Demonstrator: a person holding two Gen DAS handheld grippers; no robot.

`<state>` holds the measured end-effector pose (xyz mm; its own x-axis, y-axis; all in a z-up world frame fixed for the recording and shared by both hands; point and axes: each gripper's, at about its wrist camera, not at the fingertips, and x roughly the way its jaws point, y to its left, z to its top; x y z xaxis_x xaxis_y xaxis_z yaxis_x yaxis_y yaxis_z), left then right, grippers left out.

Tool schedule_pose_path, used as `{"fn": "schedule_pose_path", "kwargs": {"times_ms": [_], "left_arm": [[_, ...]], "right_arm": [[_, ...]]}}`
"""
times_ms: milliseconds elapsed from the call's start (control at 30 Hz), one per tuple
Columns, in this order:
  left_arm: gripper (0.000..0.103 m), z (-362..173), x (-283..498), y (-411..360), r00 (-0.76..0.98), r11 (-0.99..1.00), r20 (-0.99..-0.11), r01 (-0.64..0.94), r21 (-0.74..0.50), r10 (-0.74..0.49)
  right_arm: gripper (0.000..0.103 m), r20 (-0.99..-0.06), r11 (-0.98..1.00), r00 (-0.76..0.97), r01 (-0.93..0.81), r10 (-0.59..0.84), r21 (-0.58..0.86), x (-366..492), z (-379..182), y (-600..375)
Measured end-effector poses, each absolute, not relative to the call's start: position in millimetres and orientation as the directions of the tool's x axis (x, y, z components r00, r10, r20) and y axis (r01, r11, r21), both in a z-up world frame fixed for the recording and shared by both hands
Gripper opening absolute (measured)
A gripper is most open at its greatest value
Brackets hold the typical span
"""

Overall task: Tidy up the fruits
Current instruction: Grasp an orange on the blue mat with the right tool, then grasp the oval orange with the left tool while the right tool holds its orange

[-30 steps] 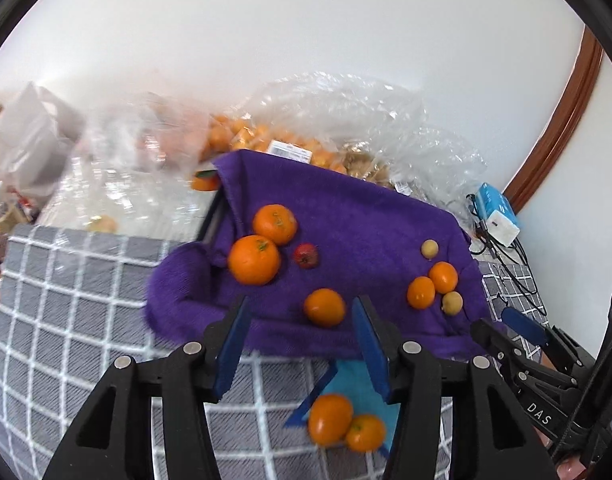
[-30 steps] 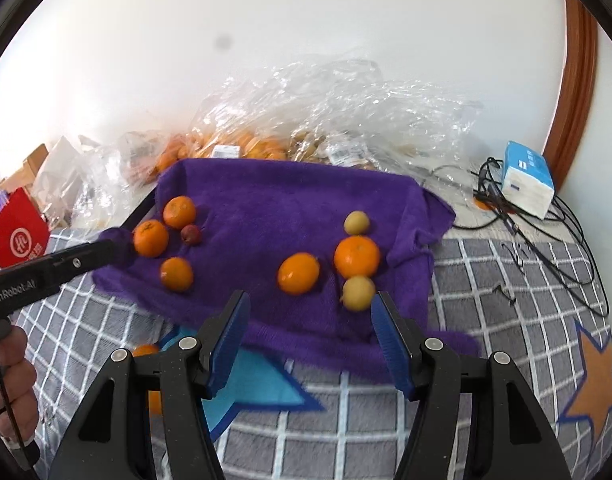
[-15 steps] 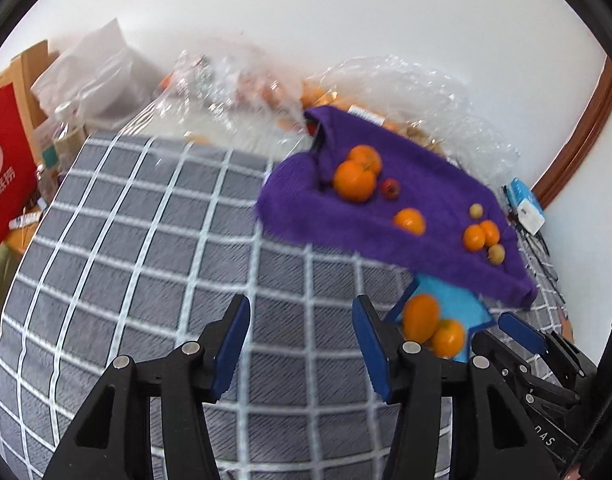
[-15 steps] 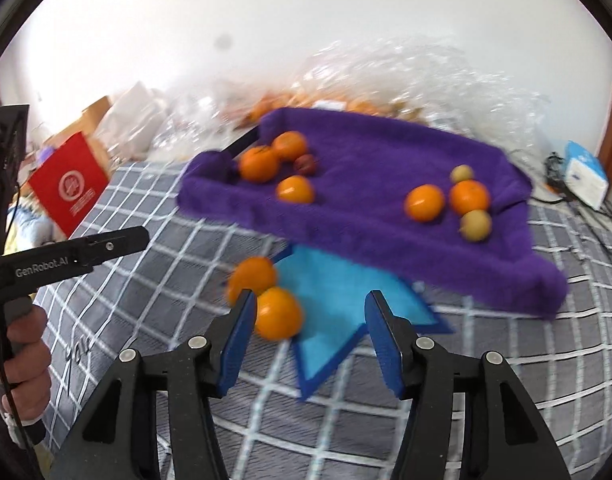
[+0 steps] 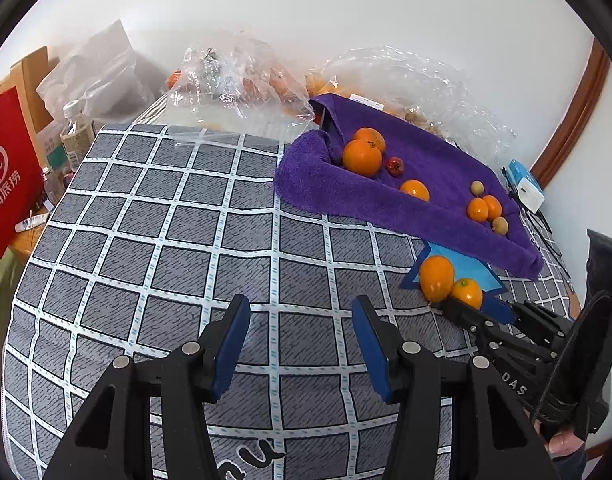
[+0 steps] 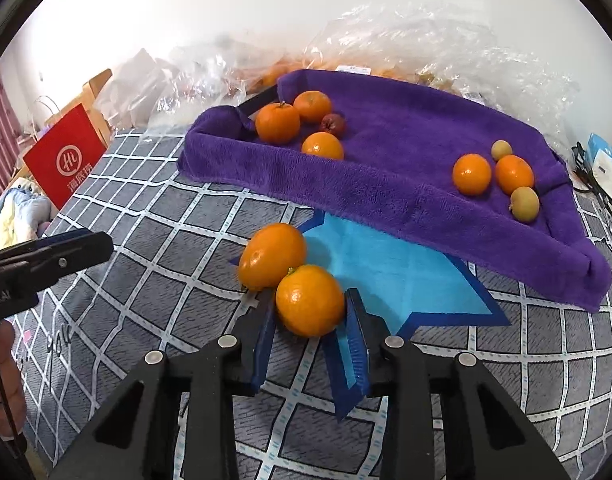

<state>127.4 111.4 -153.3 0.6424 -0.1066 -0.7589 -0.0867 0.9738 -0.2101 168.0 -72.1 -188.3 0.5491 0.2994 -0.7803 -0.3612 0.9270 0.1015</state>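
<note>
On a table covered with a grey checked cloth, the right gripper is closing its fingers around a small orange, which sits between them near the table's front edge, touching a second orange beside a blue star shape. The pads look just at the skin. The left gripper hovers over bare cloth, fingers partly apart and empty. Other fruit lies on a purple towel behind. A gentle, centred squeeze should avoid nudging the neighbour.
</note>
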Motion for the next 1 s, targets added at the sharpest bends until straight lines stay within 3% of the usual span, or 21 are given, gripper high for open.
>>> {"fn": "schedule_pose_path", "kwargs": {"times_ms": [567, 733, 1000], "left_arm": [[0.051, -164, 131, 71, 0.628, 0.979, -0.769, -0.054, -0.197, -0.120], [0.051, -164, 140, 45, 0.606, 0.995, -0.793, -0.021, -0.095, -0.063], [0.051, -164, 153, 31, 0.594, 0.993, -0.801, -0.035, -0.116, -0.072]], "right_arm": [[0.033, -0.750, 0.989, 0.647, -0.133, 0.136, 0.065, 139, -168, -169], [0.033, -0.759, 0.994, 0.644, -0.099, 0.094, 0.040, 136, -171, -181], [0.033, -0.758, 0.997, 0.648, -0.036, 0.070, 0.062, 139, -170, -199]]}}
